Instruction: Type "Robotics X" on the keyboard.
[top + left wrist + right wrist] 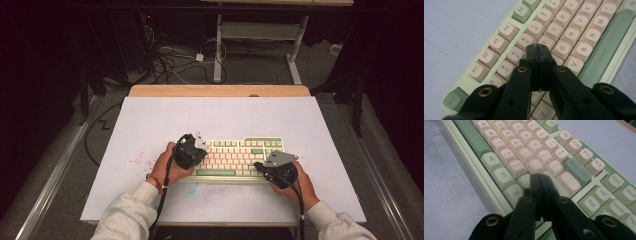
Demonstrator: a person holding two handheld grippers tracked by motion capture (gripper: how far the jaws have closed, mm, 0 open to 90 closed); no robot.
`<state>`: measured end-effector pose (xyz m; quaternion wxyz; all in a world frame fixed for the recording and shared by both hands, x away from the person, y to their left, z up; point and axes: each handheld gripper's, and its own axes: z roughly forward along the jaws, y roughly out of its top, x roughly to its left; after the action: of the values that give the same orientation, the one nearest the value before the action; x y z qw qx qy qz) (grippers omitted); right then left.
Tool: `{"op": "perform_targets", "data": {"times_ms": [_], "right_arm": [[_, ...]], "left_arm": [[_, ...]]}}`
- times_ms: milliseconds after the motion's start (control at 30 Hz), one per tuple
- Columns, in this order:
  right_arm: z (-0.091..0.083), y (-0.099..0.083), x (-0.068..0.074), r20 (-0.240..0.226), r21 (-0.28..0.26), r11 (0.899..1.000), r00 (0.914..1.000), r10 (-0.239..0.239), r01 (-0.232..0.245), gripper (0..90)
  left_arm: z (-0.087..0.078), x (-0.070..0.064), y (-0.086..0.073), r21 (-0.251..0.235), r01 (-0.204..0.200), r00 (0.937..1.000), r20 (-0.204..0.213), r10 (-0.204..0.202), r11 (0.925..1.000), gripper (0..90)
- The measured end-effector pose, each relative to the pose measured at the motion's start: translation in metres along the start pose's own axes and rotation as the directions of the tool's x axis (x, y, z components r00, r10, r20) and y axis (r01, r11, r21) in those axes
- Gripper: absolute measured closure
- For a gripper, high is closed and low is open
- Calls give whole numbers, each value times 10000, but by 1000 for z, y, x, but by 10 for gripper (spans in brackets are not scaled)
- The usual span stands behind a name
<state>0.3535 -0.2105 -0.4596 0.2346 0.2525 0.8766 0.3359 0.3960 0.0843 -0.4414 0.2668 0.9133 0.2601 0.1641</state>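
A pale green keyboard [235,157] with cream and green keys lies on the white table top [165,120]. My left gripper [200,148] hovers over its left end, jaws pressed together with nothing between them. In the left gripper view the keyboard [564,32] lies under my left gripper [536,47], whose tips stand over the keys near T and R. My right gripper [260,167] hangs over the right part of the keyboard, also shut and empty. Seen in the right gripper view, my right gripper [539,177] has its tips just above the keyboard [529,147], close to the large cream key beside Backspace.
Faint red specks [137,160] mark the table left of the keyboard. A wooden edge [220,90] runs along the table's far side. Beyond it, cables [170,60] lie on the floor by a desk frame [260,35].
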Motion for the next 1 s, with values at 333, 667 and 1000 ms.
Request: {"op": "perform_targets", "data": {"times_ms": [333,667,1000], "right_arm": [[0,0,0,-4,3,10000,10000,-40,40,899],[-3,1,1,37,-61,10000,10000,-79,79,900],[-20,4,-6,175,-591,9982,9998,100,-90,900]], "left_arm": [[6,1,6,50,-2,10000,22,2,10000,864],[-3,-2,6,-374,-183,9994,-300,172,9991,841],[-40,-1,-19,-1988,-533,9952,-908,358,9786,525]]}}
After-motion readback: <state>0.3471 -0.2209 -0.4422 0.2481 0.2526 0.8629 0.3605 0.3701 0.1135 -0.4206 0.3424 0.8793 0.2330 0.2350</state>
